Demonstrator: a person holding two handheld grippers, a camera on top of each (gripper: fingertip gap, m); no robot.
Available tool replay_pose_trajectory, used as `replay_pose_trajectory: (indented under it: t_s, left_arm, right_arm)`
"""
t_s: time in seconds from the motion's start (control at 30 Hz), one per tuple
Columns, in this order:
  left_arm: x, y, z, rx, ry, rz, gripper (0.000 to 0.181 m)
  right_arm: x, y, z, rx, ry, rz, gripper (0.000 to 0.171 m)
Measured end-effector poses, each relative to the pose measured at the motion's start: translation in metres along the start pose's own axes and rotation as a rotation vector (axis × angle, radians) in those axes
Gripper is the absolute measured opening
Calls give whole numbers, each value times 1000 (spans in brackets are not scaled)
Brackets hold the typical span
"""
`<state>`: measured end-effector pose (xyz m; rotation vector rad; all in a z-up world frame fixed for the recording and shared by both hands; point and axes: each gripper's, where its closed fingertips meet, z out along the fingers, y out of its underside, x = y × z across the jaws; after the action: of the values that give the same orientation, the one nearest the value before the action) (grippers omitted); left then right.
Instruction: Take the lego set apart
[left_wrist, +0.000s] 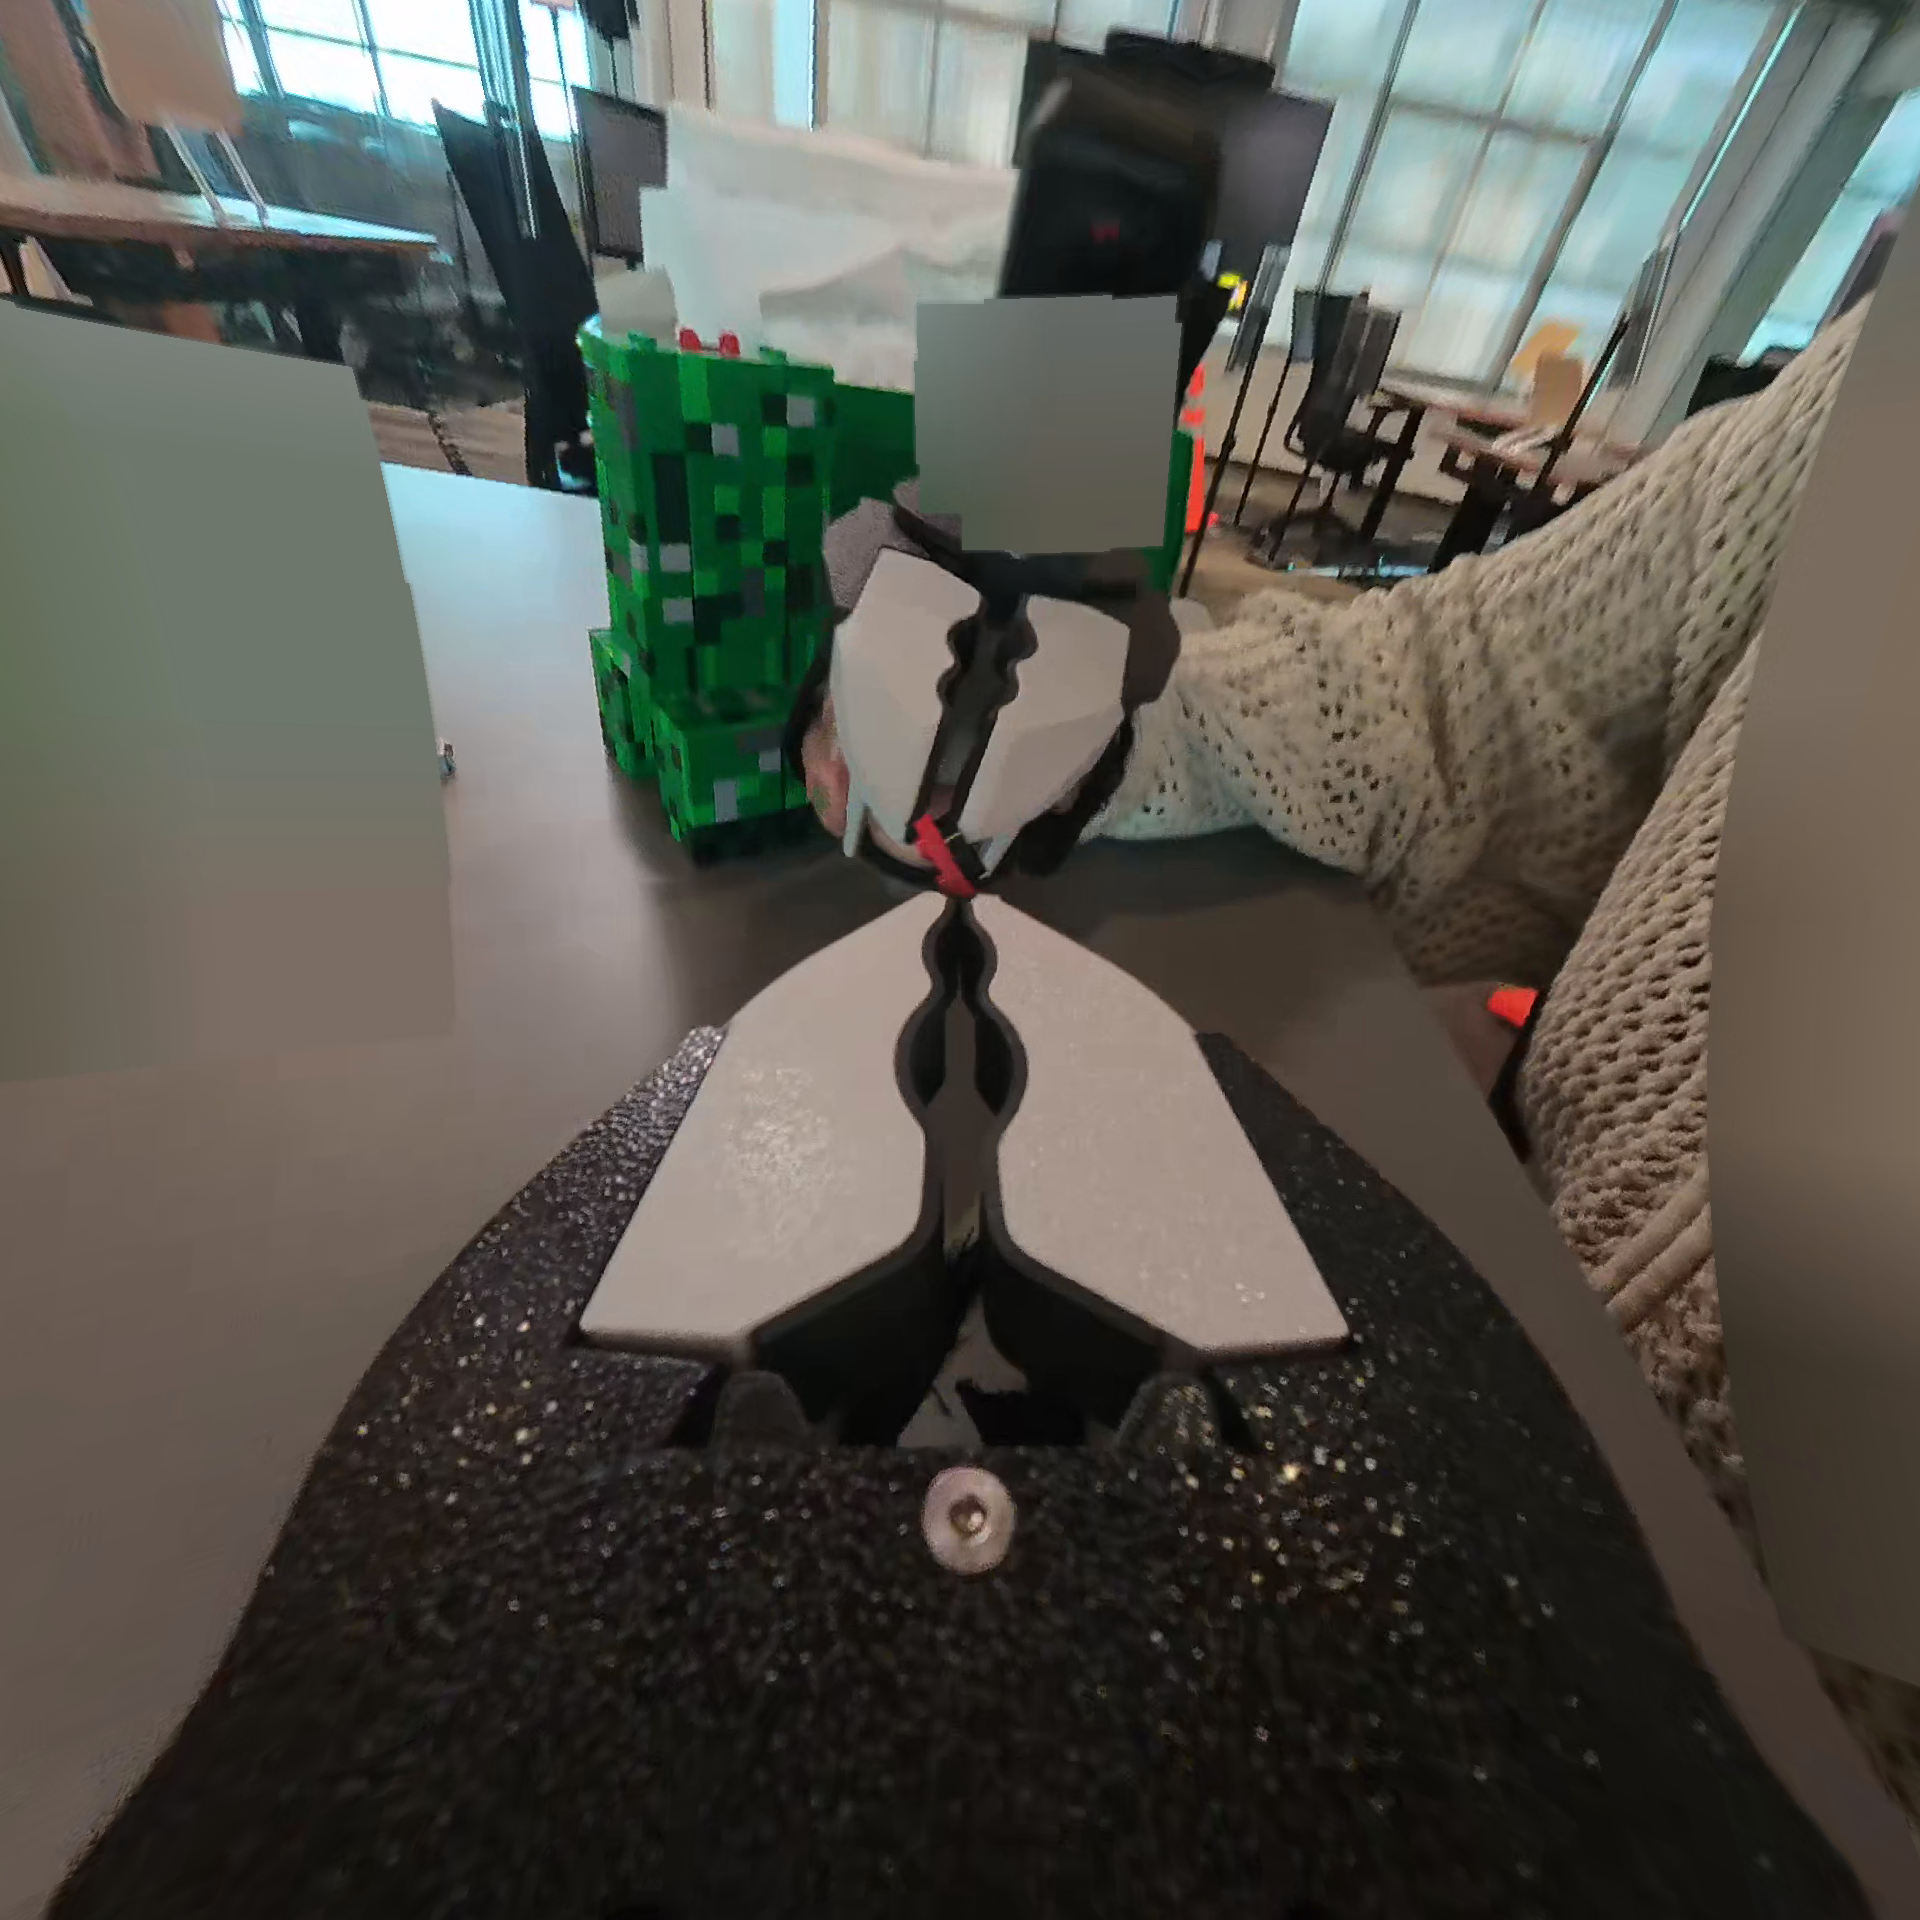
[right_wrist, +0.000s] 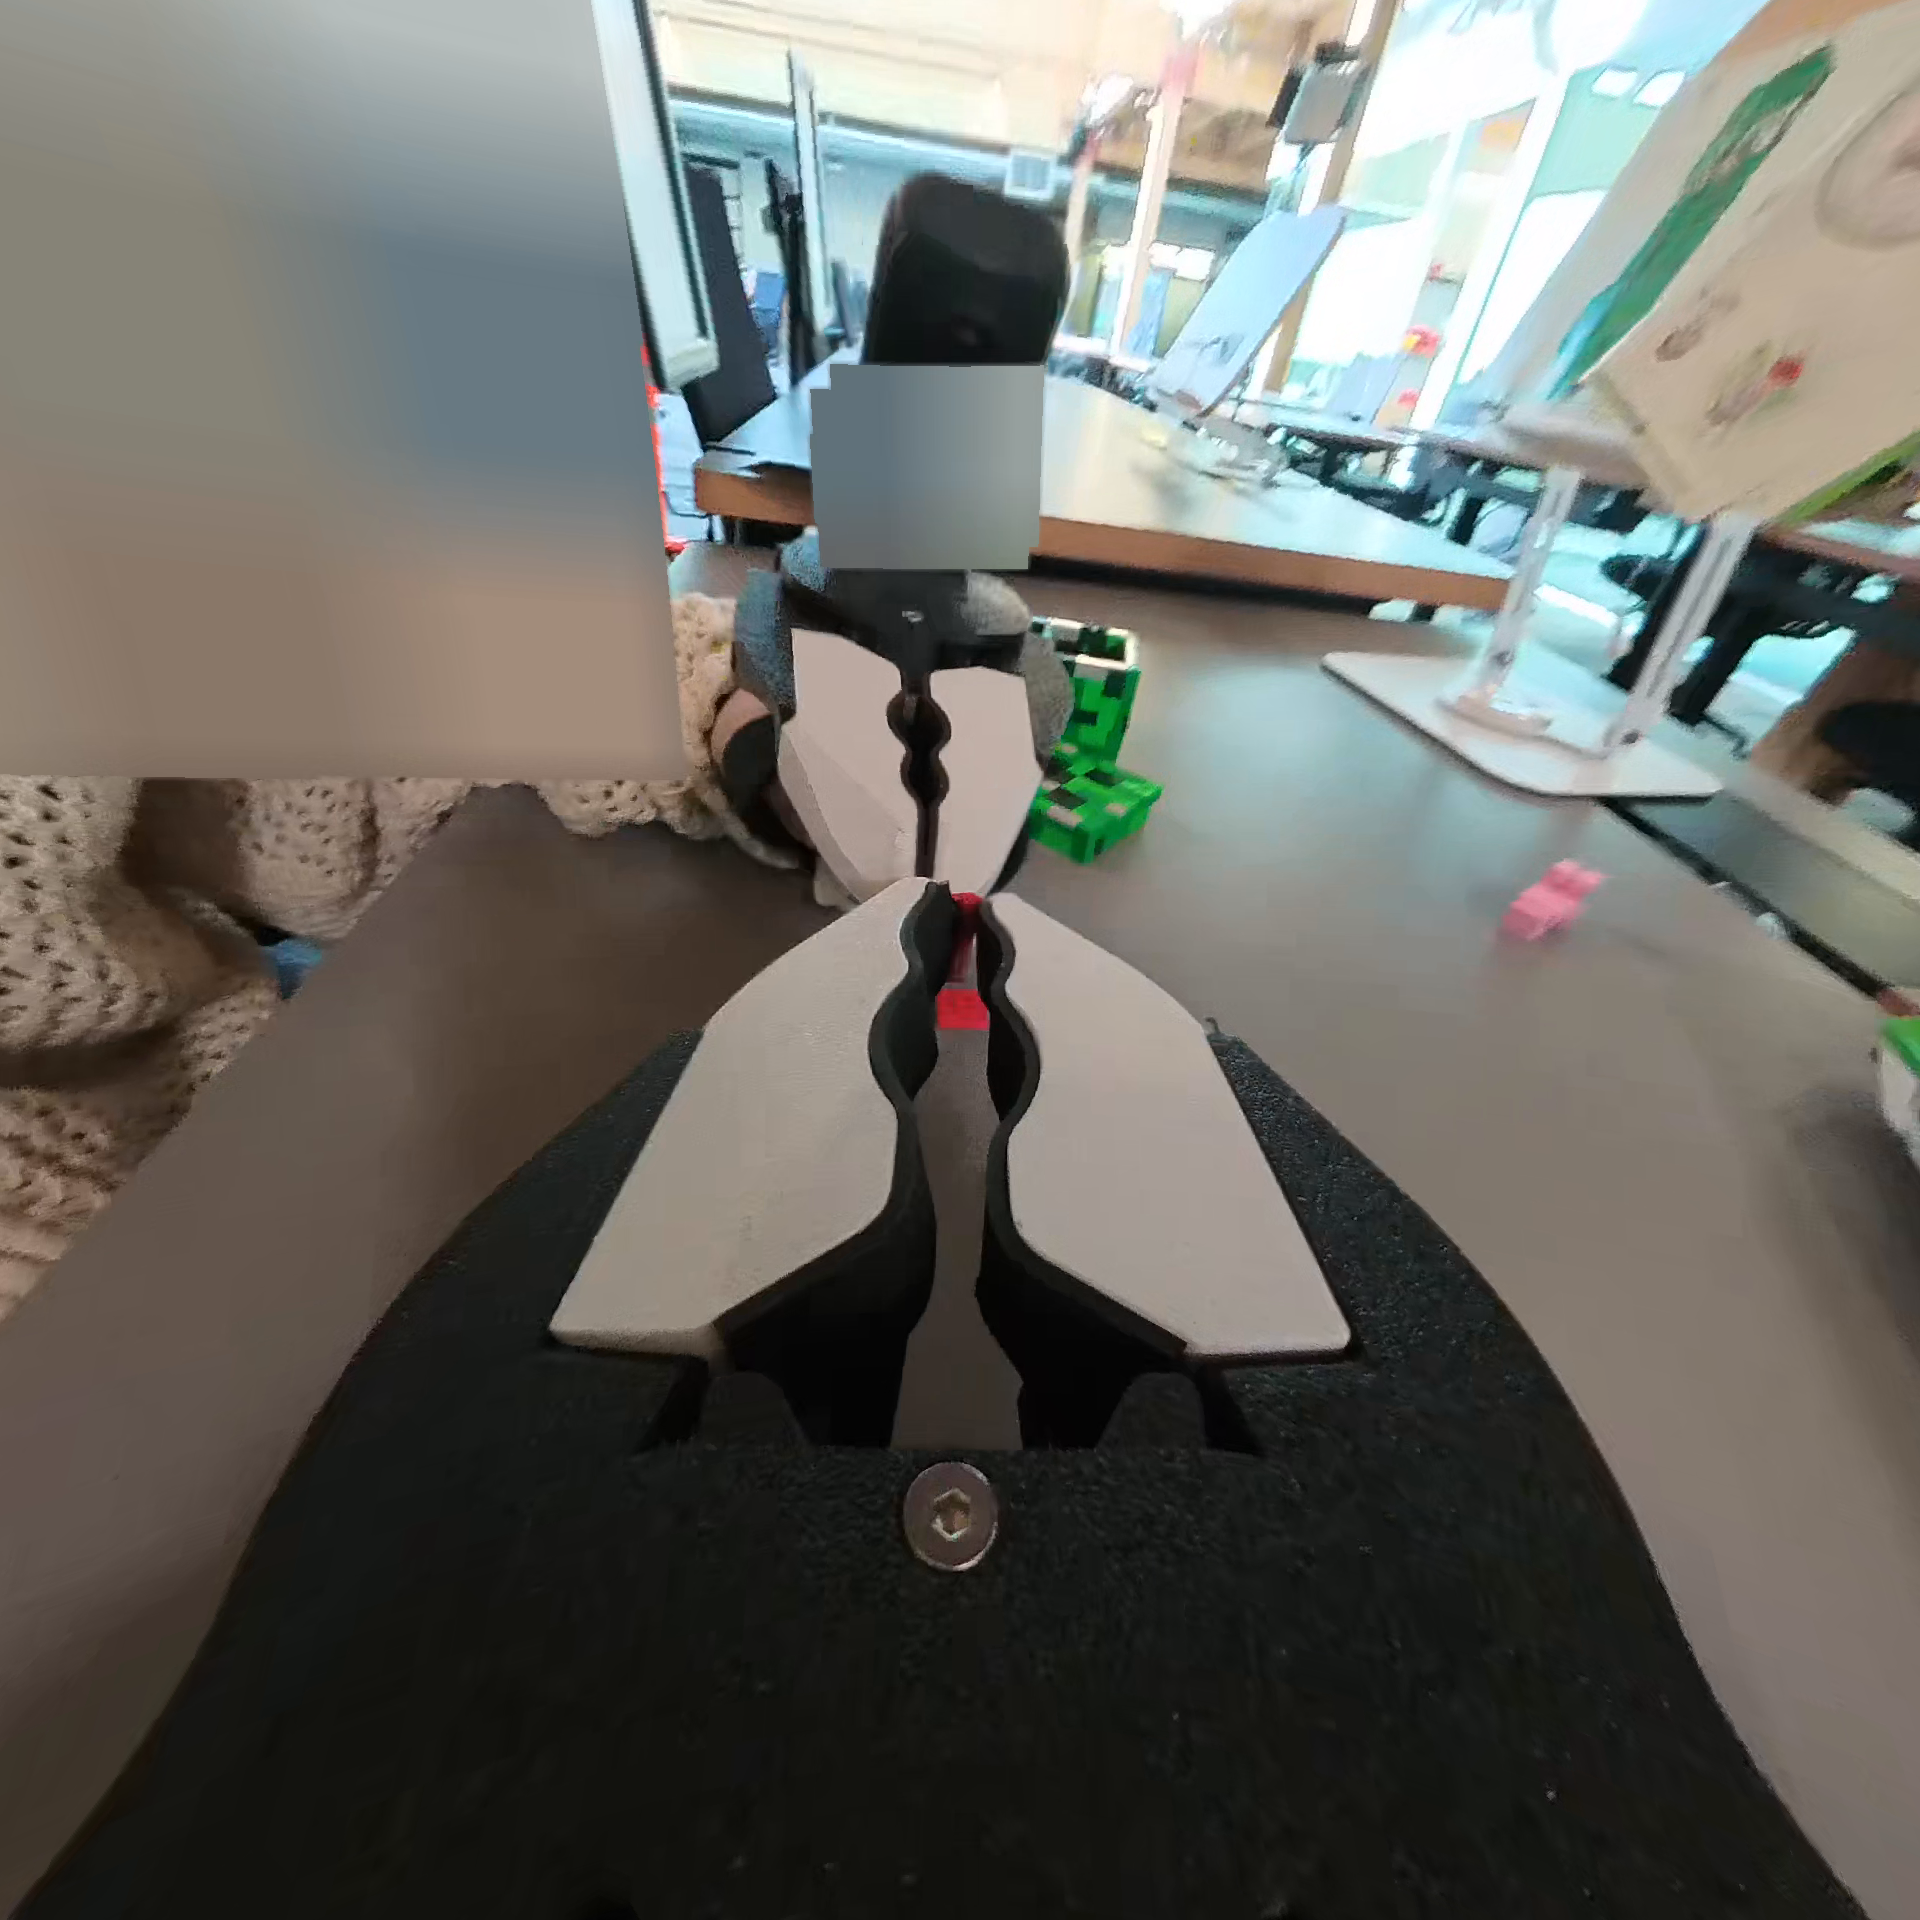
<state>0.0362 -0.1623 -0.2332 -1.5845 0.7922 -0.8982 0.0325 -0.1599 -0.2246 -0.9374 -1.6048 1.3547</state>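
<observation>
Gripping one small red piece (right_wrist: 962, 940) between us, tip to tip, we judge we are mid-way through splitting a little sub-assembly: the left gripper (left_wrist: 958, 906) and the right gripper (right_wrist: 957, 914) both look pinched narrow on it just above the grey table (left_wrist: 582, 956). Next we likely need a steady opposite pull or twist. The green lego figure (left_wrist: 717, 592) stands behind, apart from both; our cream-sleeved right arm (left_wrist: 1455, 717) reaches in low, grippers facing each other.
</observation>
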Motion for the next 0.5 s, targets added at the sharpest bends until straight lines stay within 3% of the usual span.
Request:
replay_pose_trajectory:
  t_s: [0.13, 0.33, 0.43, 0.5]
  left_arm:
    - [-1, -4, 0, 36, -11, -11, 2]
    - [6, -7, 3, 79, 43, -36, 30]
    - [0, -8, 4, 65, -76, 136, 44]
    - [-8, -11, 1, 28, -249, 407, 52]
  right_arm:
    - [3, -4, 0, 33, 60, -58, 4]
    - [2, -5, 0, 51, 56, -41, 4]
    - [-5, -6, 5, 68, 11, 17, 4]
    - [-10, -12, 6, 113, -25, 90, 4]
